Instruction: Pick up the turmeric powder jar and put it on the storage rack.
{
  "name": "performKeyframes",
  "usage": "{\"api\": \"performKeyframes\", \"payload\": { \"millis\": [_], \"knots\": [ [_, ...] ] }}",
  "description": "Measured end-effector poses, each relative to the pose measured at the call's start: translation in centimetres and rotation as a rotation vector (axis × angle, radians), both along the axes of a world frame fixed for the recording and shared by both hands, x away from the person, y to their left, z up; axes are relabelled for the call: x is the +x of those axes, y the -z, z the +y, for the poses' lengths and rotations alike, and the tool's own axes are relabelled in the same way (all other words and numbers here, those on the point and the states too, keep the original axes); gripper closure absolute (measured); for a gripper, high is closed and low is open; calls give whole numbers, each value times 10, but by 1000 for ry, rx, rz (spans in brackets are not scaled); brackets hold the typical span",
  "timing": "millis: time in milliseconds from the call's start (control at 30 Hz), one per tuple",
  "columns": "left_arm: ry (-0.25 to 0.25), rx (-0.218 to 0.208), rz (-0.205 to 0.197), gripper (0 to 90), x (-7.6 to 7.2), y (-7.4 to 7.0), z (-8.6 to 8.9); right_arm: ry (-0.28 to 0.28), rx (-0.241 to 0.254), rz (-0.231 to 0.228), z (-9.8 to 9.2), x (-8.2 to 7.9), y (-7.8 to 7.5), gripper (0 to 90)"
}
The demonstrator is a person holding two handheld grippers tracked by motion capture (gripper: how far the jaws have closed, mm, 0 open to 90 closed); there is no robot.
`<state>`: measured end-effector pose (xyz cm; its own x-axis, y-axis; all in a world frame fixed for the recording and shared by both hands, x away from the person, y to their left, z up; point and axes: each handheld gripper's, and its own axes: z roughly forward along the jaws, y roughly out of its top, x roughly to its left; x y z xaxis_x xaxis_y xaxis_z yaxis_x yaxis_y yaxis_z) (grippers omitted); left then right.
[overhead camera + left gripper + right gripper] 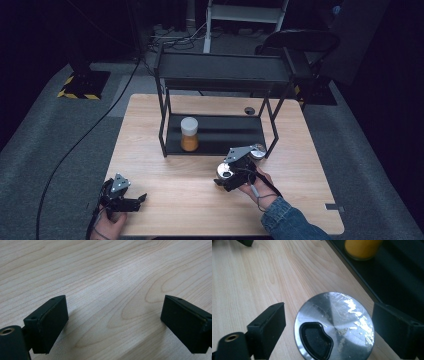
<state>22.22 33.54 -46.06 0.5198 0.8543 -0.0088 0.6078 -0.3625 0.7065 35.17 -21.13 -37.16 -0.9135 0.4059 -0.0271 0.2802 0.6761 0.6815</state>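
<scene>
- Right claw (329, 330) straddles the steel shaker lid (334, 325), jaws spread and not yet pinching, lined up to grip it.
- Left claw (113, 325) idles spread over the bench's (105, 272) near-left corner.

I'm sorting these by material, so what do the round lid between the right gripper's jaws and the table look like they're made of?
The lid looks like brushed metal: silvery, with bright glare and fine radial streaks. Its dark pouring flap looks like matte plastic or rubber. The table looks like pale wood or wood-look laminate, with printed-like grain rings and a matte surface.
</scene>
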Motion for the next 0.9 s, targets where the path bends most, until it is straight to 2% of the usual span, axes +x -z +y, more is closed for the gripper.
{"api": "performKeyframes", "payload": {
  "millis": [400,900],
  "knots": [
    [0,0,0,77,0,0,0,-6,-72,60,12,13,9,302],
    [1,1,0,77,0,0,0,7,-100,62,20,12,-1,311]
  ]
}}
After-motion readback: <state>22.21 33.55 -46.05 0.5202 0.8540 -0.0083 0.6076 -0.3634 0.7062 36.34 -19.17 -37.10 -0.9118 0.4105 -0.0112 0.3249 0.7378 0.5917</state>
